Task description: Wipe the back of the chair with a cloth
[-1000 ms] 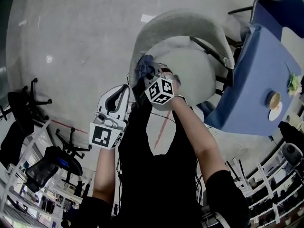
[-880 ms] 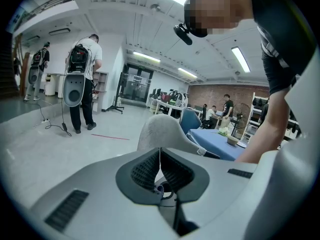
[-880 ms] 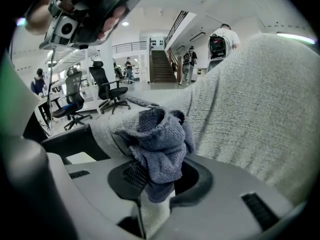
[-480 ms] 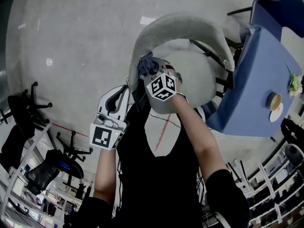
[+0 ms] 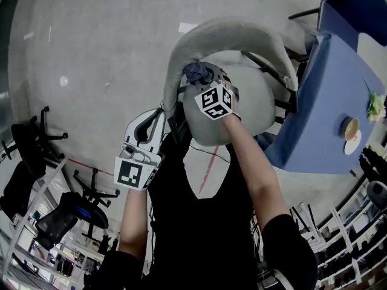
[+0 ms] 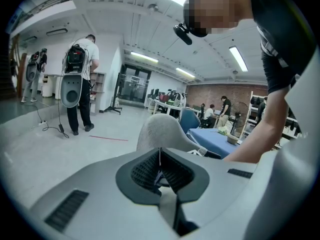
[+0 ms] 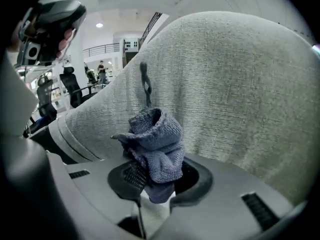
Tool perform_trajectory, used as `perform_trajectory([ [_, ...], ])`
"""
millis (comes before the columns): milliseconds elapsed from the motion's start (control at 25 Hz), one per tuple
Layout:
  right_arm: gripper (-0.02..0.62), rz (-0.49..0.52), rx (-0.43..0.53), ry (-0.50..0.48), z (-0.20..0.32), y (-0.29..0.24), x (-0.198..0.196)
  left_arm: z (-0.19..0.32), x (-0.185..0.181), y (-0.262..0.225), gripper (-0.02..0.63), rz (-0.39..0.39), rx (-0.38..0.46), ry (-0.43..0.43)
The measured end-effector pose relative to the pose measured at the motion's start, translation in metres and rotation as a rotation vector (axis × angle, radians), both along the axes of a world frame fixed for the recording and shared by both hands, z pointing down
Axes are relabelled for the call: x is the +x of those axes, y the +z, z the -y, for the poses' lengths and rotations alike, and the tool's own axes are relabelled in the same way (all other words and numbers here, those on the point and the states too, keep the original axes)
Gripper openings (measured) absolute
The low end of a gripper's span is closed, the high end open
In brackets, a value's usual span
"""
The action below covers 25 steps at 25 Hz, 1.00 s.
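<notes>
Floor (image 5: pixel 91 41) is smooth grey concrete, in an open workshop room with shelving racks at the edges. We count one blue table (image 5: pixel 320 119) at right, flat and rectangular. One grey chair (image 5: pixel 242 32) stands next to it, with woven fabric and a curved shell back over a rounded seat. Two black office chairs (image 5: pixel 30 141) are far left. Two grippers, white plastic. Left gripper (image 6: pixel 160 170) is held low, apart from the chair back, fingers pressed together on nothing. Right gripper (image 7: pixel 159 181) is up at the back's inner left face, fingers pinching one cloth (image 7: pixel 156 141). It is blue-grey, knitted and bunched, right by the fabric.
</notes>
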State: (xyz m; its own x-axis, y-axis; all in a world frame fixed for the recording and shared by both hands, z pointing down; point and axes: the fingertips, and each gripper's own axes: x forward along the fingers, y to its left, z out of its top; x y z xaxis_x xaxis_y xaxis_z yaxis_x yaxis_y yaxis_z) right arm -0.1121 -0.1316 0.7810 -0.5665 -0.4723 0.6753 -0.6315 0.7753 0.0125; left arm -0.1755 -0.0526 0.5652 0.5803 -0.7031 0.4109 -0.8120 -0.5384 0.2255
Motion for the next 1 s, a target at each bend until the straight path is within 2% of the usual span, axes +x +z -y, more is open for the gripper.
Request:
perform_trajectory([
  [400, 0.117, -0.002, 0.014, 0.124, 0.024, -0.002, 0.036, 0.007, 0.013, -0.010, 0.026, -0.004, 0.024, 0.027],
  [880, 0.115, -0.002, 0.005, 0.484, 0.061, -0.006, 0.141, 0.005, 0.026, -0.012, 0.026, 0.012, 0.025, 0.065],
  [1000, 0.115, 0.012, -0.001, 0.557, 0.062, -0.004, 0.165, 0.011, 0.035, -0.015, 0.026, 0.001, 0.028, 0.049],
])
